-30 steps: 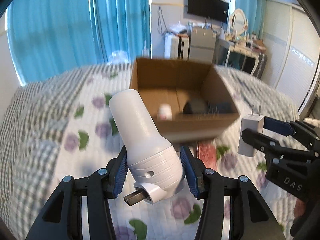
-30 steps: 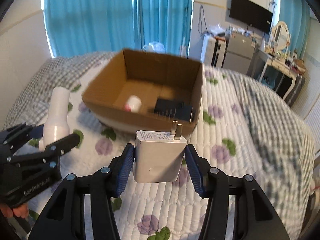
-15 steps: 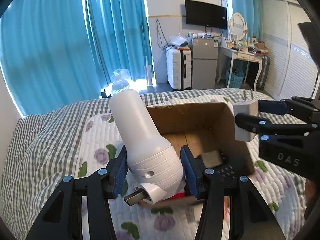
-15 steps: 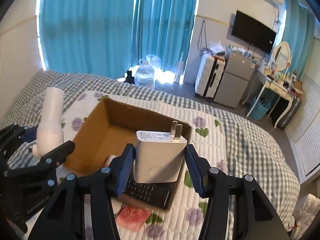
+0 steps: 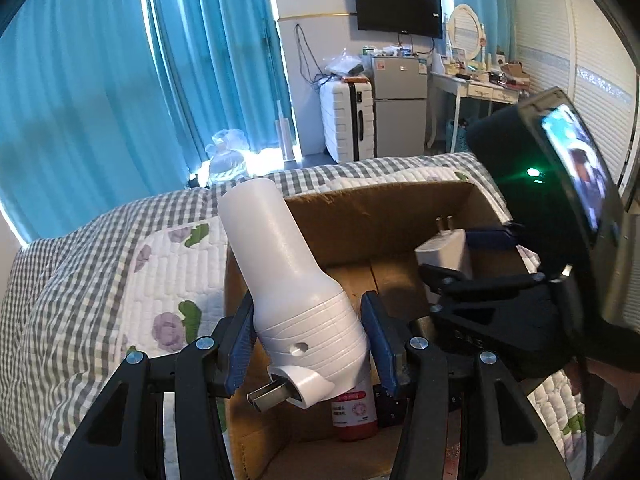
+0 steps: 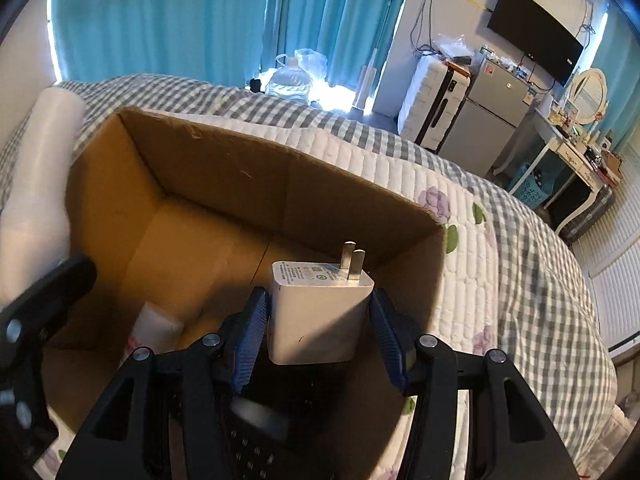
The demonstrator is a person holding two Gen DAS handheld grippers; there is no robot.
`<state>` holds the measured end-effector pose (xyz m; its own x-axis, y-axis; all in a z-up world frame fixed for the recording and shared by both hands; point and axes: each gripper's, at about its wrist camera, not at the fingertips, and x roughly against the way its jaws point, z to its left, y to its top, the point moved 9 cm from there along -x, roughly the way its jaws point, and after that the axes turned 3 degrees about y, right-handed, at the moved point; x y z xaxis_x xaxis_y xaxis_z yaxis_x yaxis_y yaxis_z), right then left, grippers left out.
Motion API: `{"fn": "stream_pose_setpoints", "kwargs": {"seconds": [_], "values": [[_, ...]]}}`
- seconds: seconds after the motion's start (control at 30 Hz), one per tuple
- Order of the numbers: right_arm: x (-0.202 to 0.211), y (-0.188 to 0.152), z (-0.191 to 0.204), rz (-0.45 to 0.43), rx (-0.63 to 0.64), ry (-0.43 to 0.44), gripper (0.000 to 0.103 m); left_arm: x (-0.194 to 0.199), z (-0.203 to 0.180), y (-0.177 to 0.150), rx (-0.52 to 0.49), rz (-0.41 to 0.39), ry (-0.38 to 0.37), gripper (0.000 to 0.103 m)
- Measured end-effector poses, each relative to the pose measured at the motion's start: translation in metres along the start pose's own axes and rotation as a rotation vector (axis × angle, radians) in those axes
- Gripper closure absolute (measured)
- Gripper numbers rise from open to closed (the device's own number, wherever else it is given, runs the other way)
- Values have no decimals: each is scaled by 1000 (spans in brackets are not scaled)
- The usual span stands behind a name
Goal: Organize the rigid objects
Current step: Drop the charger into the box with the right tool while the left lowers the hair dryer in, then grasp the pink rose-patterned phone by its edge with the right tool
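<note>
1. The left gripper (image 5: 308,344) has its blue-padded fingers (image 5: 240,348) closed on the wide ribbed base of a white bottle-shaped object (image 5: 296,288), whose narrow end tilts up and away.
2. That object hangs over the near left part of the cardboard box (image 5: 384,216), which sits on the bed (image 5: 80,280).
3. The right gripper (image 6: 320,338) has its fingers (image 6: 250,340) clamped on either side of a white charger plug (image 6: 316,320) (prongs pointing up), above the box's interior.
4. Inside the box lie a small bottle with a red label (image 5: 354,412) and a dark keypad device (image 6: 256,428), both on the bottom near the front wall.
</note>
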<state>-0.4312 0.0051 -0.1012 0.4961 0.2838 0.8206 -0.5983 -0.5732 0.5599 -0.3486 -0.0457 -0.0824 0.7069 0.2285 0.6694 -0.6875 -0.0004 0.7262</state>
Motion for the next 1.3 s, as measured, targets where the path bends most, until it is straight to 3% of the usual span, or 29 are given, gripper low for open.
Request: {"fn": "stream_pose_setpoints", "kwargs": {"seconds": [0.23,0.37,0.5,0.63,0.93,1.0,1.1,1.13,1.2,1.3], "values": [[7,4,-3,-56,-7,-37,49,5,1,-1,-4,-9,29,51],[37,0,-19,-110,-112,23,49,12,4,0,5,-7,34,51],[72,-10,-35,-165,-159,7,49,11,-2,3,6,3,15,51],[89,-23,-46,-174,-191,6,49,-9,-13,7,15,54,-32,51],[75,-40,-57,-174,-250,27,49,-51,-22,1,-14,127,6,51],[69,-41,-57,-170,-255,34,48,-57,-21,-2,-4,147,6,49],[68,-41,-60,-178,-259,29,36,-54,-24,-2,5,144,-9,44],[69,-41,-60,-185,-258,26,36,-52,-25,-2,4,141,-9,34],[73,-43,-60,-188,-255,19,36,-41,-26,-1,-3,120,5,23],[84,-44,-60,-194,-260,10,36,-21,-24,2,-24,88,-1,23]]}}
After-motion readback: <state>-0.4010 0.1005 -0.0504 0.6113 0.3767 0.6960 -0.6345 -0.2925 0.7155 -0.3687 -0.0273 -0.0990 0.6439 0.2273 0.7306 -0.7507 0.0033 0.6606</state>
